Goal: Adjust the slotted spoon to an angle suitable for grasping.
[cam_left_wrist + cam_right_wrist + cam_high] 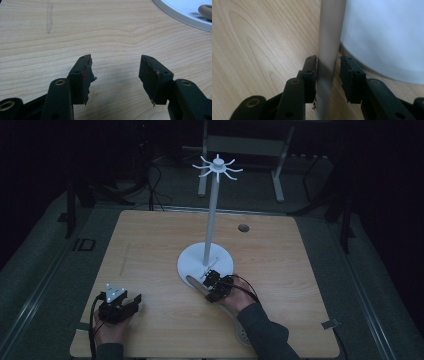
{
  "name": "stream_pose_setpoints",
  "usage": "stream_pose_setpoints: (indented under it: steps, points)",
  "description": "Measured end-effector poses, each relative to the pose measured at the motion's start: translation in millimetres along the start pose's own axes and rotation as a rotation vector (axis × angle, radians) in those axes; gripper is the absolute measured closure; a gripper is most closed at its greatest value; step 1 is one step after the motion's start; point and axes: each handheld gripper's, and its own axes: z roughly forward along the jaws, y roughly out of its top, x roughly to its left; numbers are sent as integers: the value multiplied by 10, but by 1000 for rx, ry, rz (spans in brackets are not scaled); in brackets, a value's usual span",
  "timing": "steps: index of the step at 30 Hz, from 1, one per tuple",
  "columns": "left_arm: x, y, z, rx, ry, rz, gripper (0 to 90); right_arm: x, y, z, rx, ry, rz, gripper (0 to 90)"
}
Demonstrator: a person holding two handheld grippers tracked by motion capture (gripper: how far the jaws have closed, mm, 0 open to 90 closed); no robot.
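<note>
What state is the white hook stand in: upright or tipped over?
Upright. In the high view the white stand rises straight from its round base, flat on the table, with the ring of hooks on top.

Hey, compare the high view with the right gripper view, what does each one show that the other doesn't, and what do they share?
High view alone: the white stand's pole rising to a crown of hooks, the whole wooden table, the left gripper near the table's front left edge, and both forearms.

Right gripper view alone: the right gripper seen close, its fingers on either side of a beige handle, a small gap on one side.

Both: the wood tabletop, the stand's round white base, the right gripper and the handle lying at the base's edge.
</note>
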Motion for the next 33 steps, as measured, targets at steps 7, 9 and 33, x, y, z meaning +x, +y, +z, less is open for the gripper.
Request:
stream_pose_setpoints:
  steps: [7, 9, 33]
  points:
    - [0, 0, 1, 1, 0, 1, 442, 8, 10, 88, 20, 4, 0, 709]
    - [-1, -1, 0, 1, 0, 0, 442, 17, 14, 97, 23, 0, -3, 716]
    - [-4, 0, 16, 6, 2, 7, 442, -79, -150, -280, -151, -35, 69, 734]
